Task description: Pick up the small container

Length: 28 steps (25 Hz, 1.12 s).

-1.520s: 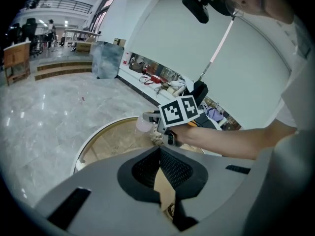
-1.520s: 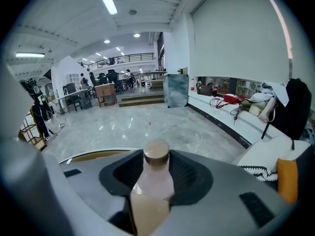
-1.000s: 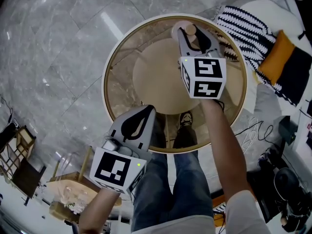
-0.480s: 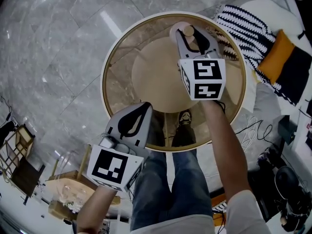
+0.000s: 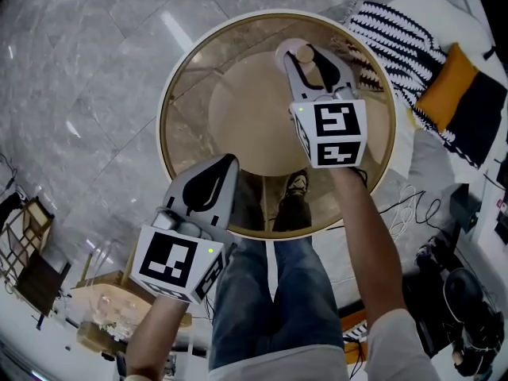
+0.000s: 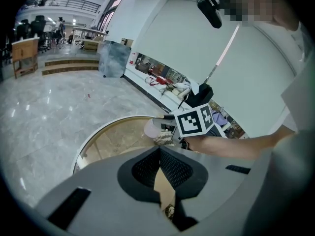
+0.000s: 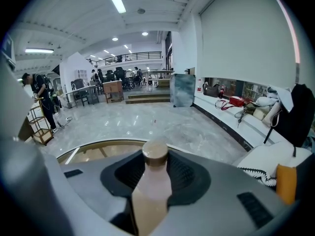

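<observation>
The right gripper grasps the small container between its jaws, at the far side of the round table. The left gripper is clenched on nothing, over the table's near rim.

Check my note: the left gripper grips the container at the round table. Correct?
Not quite: the right gripper grips the container, with its jaws closed on the body below the tan cap. The right gripper view shows it. The left gripper is empty, jaws together. The round table is correct.
</observation>
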Each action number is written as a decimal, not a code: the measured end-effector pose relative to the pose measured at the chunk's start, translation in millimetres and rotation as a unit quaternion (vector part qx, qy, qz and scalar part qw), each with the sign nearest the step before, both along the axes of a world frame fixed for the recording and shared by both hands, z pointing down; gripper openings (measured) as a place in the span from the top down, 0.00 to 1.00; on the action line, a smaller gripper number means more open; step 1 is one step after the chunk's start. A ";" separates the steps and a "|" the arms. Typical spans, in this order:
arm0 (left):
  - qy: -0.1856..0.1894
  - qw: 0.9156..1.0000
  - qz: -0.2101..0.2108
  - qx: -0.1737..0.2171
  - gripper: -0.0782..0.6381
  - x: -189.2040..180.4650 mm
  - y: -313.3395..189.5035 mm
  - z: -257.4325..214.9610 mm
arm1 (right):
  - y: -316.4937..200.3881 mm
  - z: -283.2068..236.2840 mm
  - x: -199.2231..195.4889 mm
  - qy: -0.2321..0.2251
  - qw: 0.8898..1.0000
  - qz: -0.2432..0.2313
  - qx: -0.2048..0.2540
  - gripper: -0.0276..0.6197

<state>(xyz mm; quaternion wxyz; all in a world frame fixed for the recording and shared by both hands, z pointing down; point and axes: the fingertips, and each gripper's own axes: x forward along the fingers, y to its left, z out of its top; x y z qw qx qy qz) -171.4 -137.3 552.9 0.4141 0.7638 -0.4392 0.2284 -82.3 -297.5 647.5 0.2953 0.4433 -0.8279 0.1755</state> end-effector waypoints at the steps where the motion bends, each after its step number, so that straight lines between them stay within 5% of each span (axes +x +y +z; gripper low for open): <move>1: 0.001 1.000 -0.001 0.001 0.87 1.3 0.3 -1.6 | 2.6 -0.7 0.8 -0.002 1.000 -0.002 -0.001 0.73; 28: 0.004 1.000 -0.002 -0.013 0.87 31.4 38.1 -4.1 | 81.7 -21.9 17.2 -0.029 0.997 -0.060 -0.027 0.73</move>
